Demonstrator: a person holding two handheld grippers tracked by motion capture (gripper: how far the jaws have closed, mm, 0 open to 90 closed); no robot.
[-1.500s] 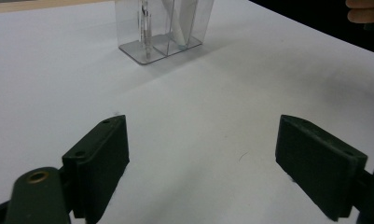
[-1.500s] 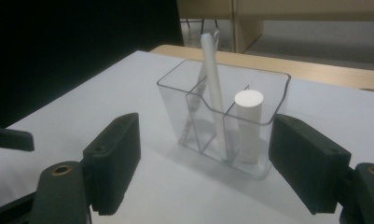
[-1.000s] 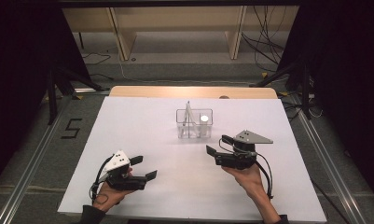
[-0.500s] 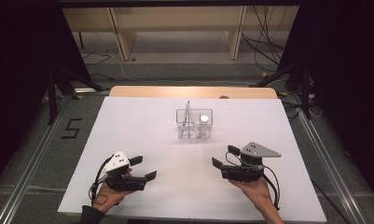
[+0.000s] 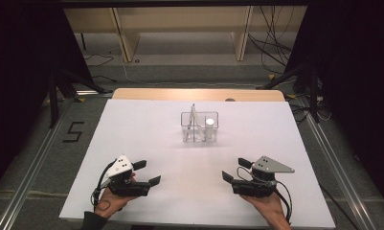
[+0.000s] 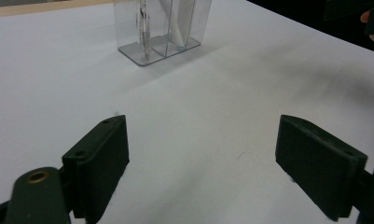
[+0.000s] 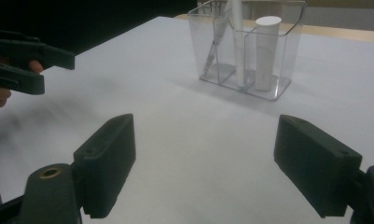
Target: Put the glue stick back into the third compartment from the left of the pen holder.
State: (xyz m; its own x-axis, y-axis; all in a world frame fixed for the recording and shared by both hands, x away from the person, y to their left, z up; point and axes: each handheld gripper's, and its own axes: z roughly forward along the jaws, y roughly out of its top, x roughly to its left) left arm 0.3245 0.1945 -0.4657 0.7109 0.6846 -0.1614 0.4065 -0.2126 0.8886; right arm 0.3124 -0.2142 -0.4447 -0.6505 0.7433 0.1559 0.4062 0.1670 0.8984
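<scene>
Standing near the middle of the bench (image 5: 132,124), a bit toward its far edge, is a clear plastic organizer (image 5: 199,127) with a few small compartments. A white tube (image 5: 209,125) stands upright in the compartment on the right side in the high view. A long white stick (image 5: 195,120) leans tilted in a compartment just beside it. A thin pen (image 7: 211,49) leans in another compartment, seen in the right gripper view. The organizer stands by itself and nothing touches it.

Both tools are well apart from the organizer, down near the bench's near edge. The left hand-held gripper (image 5: 147,173) sits close to the near left corner, held in the person's left hand (image 5: 110,201). Its two black jaws are spread wide with nothing between them, and only white bench top shows in the gap. The right hand-held gripper (image 5: 234,169) sits toward the near right corner, held in the person's right hand (image 5: 268,208). Its jaws are spread wide too and hold nothing. A grey three-cornered plate (image 5: 271,165) sits on top of it.

The bench is covered in white, with a strip of light wood along its far edge. On the floor to the left of the bench is a black number 5 (image 5: 72,132).
</scene>
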